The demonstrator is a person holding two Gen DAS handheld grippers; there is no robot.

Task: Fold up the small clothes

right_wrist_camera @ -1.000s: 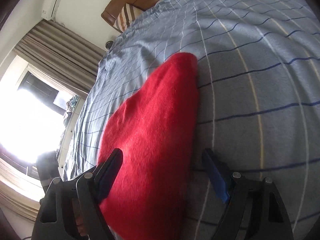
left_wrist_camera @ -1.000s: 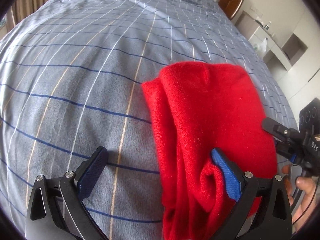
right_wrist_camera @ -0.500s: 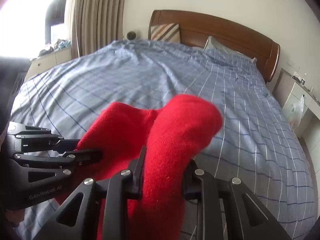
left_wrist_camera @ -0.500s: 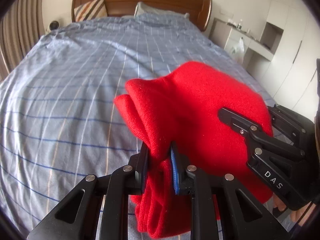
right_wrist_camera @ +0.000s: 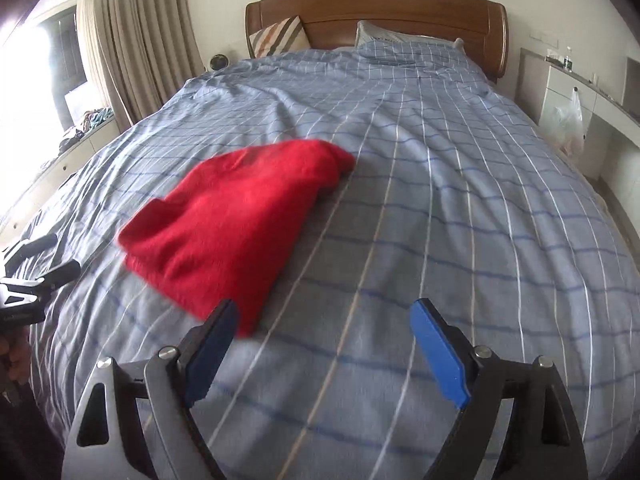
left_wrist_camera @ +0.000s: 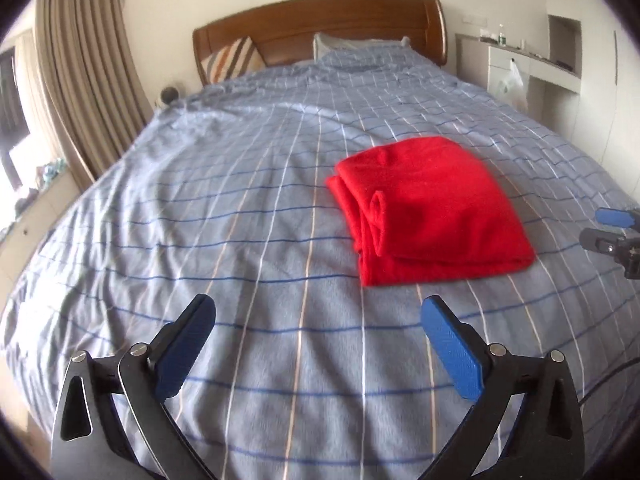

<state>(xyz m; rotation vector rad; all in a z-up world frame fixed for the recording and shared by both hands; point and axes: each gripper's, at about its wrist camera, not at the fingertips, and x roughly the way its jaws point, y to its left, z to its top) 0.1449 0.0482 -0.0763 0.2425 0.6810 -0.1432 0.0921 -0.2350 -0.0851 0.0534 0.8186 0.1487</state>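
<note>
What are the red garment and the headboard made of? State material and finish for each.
Red garment: seemingly a soft knit or fleece, matte, with a fuzzy nap and thick rounded folds; the exact fibre can't be told.
Headboard: looks like wood or wood veneer, reddish brown, smooth and semi-gloss, with light sheen along its curved top.

Bed (left_wrist_camera: 248, 240) with wooden headboard (left_wrist_camera: 320, 20), covered by blue-grey checked duvet (right_wrist_camera: 460, 208), lightly creased. Folded red garment (left_wrist_camera: 432, 204) lies flat on duvet, right of centre in left wrist view, layered fold edges facing left. Striped cushion (left_wrist_camera: 232, 58) and checked pillow (right_wrist_camera: 404, 40) against headboard.
</note>
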